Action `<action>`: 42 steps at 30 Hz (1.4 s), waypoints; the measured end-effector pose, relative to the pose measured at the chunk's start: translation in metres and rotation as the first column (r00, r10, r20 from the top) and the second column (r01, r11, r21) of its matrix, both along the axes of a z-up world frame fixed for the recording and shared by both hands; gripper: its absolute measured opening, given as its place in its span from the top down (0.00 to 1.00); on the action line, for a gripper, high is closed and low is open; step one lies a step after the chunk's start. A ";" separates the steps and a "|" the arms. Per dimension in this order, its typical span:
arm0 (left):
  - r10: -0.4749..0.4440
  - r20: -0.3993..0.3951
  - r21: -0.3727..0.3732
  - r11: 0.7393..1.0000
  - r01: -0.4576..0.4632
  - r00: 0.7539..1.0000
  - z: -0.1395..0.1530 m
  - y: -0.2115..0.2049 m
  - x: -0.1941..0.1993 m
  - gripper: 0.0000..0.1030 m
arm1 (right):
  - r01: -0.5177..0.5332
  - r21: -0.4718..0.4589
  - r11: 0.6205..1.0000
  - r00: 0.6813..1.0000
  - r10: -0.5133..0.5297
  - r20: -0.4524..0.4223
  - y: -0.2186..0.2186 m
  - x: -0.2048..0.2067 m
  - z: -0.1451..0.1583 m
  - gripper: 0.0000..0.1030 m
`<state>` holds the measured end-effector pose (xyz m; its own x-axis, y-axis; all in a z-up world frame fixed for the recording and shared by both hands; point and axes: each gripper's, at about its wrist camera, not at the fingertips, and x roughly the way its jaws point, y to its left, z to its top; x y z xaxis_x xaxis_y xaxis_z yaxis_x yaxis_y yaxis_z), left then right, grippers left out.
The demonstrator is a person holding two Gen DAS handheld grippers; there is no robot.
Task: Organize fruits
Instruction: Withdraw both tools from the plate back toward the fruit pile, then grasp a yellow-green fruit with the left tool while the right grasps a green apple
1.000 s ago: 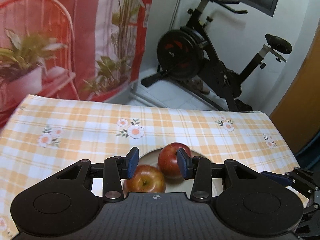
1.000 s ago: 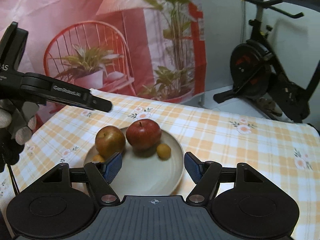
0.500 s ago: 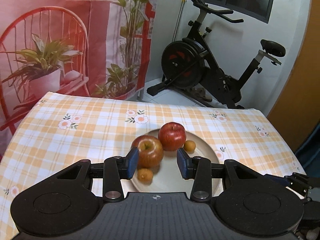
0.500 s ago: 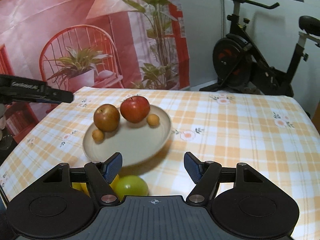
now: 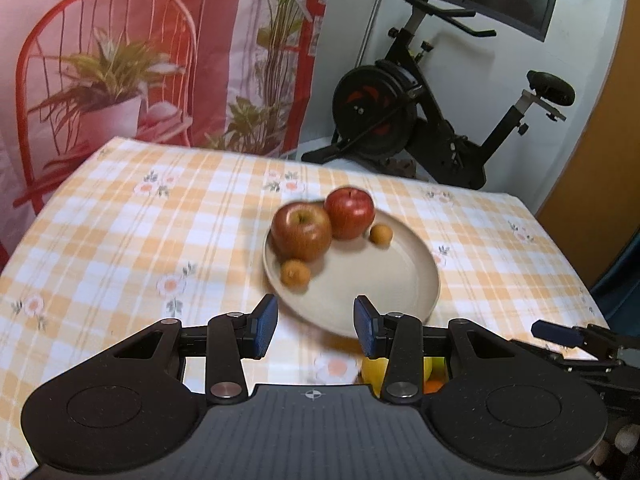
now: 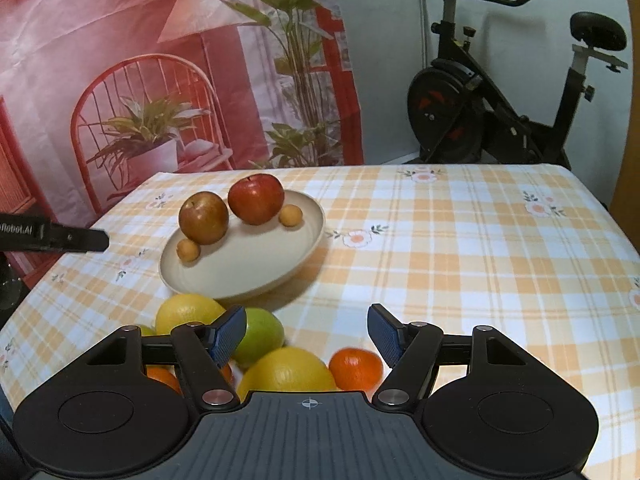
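A beige plate (image 5: 384, 280) (image 6: 256, 268) on the checked tablecloth carries a brownish-red apple (image 5: 301, 232) (image 6: 203, 217), a bright red apple (image 5: 350, 212) (image 6: 256, 198) and two small orange-brown fruits (image 5: 295, 273) (image 6: 290, 215). Loose fruit lies on the cloth in front of the plate: two lemons (image 6: 188, 312) (image 6: 286, 370), a green fruit (image 6: 258, 334) and an orange (image 6: 356, 366). My left gripper (image 5: 316, 330) hangs open and empty just short of the plate's near rim. My right gripper (image 6: 306, 334) is open over the loose fruit, holding nothing.
The tablecloth (image 6: 460, 248) covers the whole table and its right half is bare. The left gripper's finger (image 6: 72, 238) juts in at the left of the right wrist view. An exercise bike (image 5: 420, 120) and a printed backdrop (image 6: 140, 80) stand behind the table.
Both grippers have drawn back from the plate toward the table's near side. The apples now lie beyond the left jaws, and the loose lemons, green fruit and orange have come into view under the right gripper.
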<state>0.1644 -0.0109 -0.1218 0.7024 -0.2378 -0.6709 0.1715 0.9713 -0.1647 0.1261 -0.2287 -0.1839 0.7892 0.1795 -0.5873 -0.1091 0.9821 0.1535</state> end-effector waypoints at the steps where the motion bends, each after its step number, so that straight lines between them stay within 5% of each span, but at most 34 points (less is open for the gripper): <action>1: 0.000 -0.005 -0.003 1.000 0.000 1.000 -0.003 0.001 -0.003 0.57 | 0.003 0.002 1.000 1.000 -0.003 -0.001 -0.001 -0.001 -0.001 0.38; 23: -0.033 -0.024 -0.004 0.999 0.033 0.999 -0.016 -0.011 -0.022 0.57 | -0.004 0.024 1.000 1.000 0.005 -0.019 -0.005 -0.022 -0.008 0.39; 42: -0.118 -0.156 -0.023 0.993 0.116 0.981 -0.047 -0.018 -0.014 0.57 | -0.028 0.021 0.999 0.999 0.028 -0.033 0.000 -0.018 -0.010 0.40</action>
<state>0.1500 -0.0288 -0.1687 0.5556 -0.3222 -0.7665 0.2550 0.9435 -0.2117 0.1085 -0.2285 -0.1936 0.7639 0.2134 -0.6090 -0.1311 0.9754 0.1774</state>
